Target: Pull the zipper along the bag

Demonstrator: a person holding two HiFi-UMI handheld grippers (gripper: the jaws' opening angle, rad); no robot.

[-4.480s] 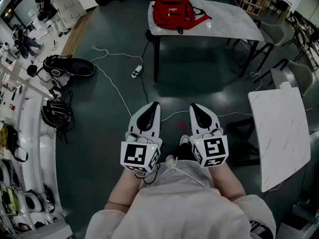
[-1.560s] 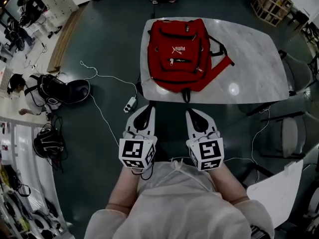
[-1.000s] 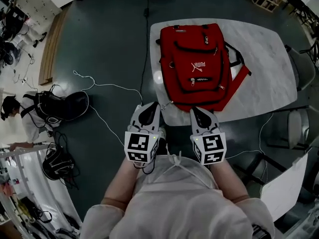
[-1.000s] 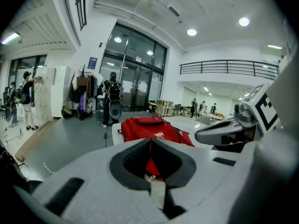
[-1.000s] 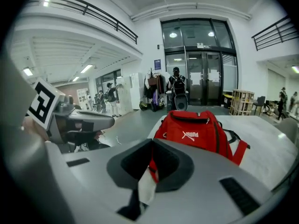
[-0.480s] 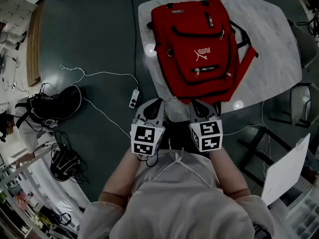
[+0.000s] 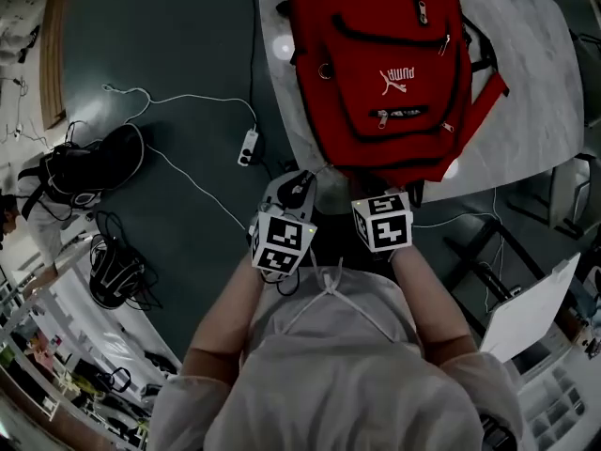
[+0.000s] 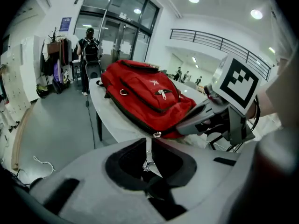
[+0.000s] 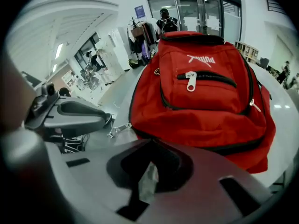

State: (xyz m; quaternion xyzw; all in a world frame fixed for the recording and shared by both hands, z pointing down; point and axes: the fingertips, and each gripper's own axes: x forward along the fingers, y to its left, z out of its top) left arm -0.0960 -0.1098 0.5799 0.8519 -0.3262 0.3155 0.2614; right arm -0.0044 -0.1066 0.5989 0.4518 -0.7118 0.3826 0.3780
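- The red backpack [image 7: 390,64], seen far across the room a few seconds ago, is now found just ahead of both tongs, flat on the white counter [image 7: 540,111]; the approach is judged finished and the zipper work not yet begun.
- The left tongs [image 8: 149,141] are kept clenched with nothing gripped; a small metal pull [image 8: 157,134] at the bag's near edge is seen just beyond their tips.
- The right tongs [image 9: 152,146] are likewise clenched and empty, close to the bag's bottom edge.
- The front pocket is seen zipped, its pull [image 9: 190,80] hanging; the other pockets look closed, so no contents can be seen.
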